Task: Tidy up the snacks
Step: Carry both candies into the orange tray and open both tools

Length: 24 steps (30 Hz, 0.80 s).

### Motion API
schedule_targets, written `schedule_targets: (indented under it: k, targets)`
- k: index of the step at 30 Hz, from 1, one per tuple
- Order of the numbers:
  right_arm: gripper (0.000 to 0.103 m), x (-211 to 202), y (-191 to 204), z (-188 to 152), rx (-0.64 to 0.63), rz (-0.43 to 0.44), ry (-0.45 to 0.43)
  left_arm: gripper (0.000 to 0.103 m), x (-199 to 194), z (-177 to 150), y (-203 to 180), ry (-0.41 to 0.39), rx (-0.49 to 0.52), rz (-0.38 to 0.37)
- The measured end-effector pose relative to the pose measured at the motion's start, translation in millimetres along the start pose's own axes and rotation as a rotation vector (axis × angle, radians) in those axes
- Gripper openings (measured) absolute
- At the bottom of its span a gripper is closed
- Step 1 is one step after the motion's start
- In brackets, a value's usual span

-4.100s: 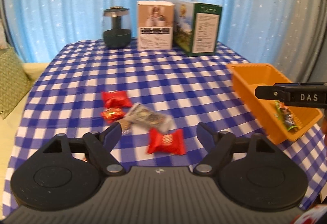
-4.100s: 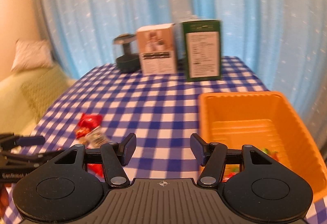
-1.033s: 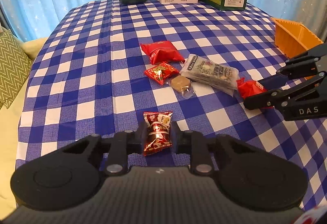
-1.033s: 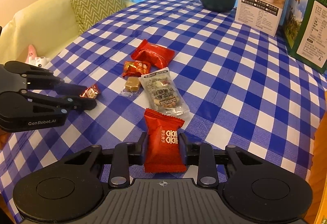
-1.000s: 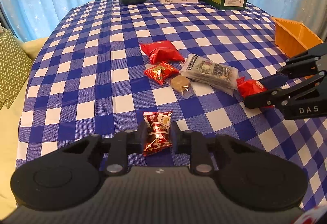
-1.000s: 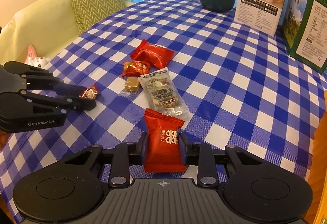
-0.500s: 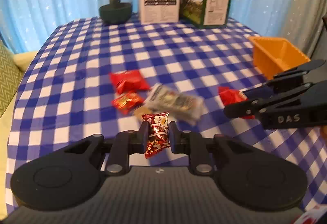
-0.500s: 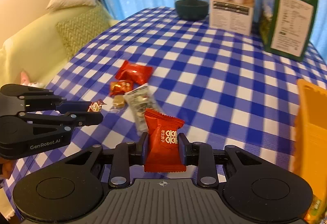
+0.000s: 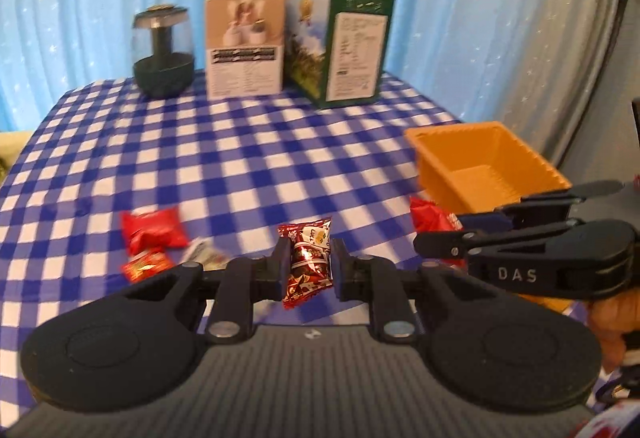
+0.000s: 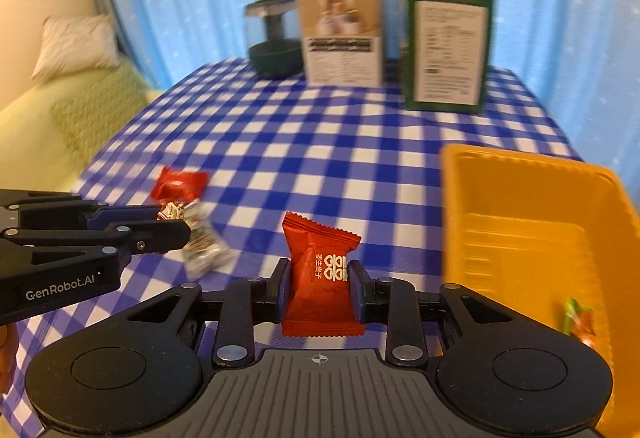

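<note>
My left gripper (image 9: pixel 310 258) is shut on a small red candy (image 9: pixel 307 260) and holds it above the checked table. My right gripper (image 10: pixel 319 278) is shut on a red snack packet (image 10: pixel 320 274), lifted just left of the orange bin (image 10: pixel 532 234). The bin also shows in the left wrist view (image 9: pixel 480 170), with the right gripper (image 9: pixel 440 234) in front of it. A snack (image 10: pixel 578 320) lies inside the bin. On the cloth remain a red packet (image 9: pixel 154 228), a small red candy (image 9: pixel 146 265) and a clear nut packet (image 10: pixel 204 238).
At the table's far edge stand a dark jar-like lamp (image 9: pixel 163 52), a white box (image 9: pixel 244 42) and a green box (image 9: pixel 348 50). Blue curtains hang behind. A yellow-green sofa with a pillow (image 10: pixel 76 46) lies left of the table.
Both grippers have risen from the table with their snacks and swung right toward the orange bin, which now sits larger in both views.
</note>
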State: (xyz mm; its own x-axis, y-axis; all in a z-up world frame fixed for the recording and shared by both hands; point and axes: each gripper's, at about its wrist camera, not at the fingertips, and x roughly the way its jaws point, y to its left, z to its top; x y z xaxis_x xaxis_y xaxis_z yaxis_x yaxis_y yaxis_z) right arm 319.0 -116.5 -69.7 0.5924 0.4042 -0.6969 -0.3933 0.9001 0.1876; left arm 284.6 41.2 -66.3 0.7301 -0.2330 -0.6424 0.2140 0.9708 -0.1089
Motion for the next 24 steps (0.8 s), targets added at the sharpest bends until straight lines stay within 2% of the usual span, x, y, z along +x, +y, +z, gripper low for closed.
schedule_targets:
  k: [13, 17, 24]
  targets:
    - [0.031, -65, -78, -16, 0.218, -0.184, -0.119, 0.018, 18, 24, -80, -0.021, 0.071, -0.108]
    - [0.031, -79, -103, -27, 0.276, -0.244, -0.121, 0.018, 23, 25, -103, -0.02, 0.097, -0.153]
    - [0.031, -96, -127, -43, 0.338, -0.293, -0.126, 0.018, 33, 24, -136, -0.014, 0.129, -0.232]
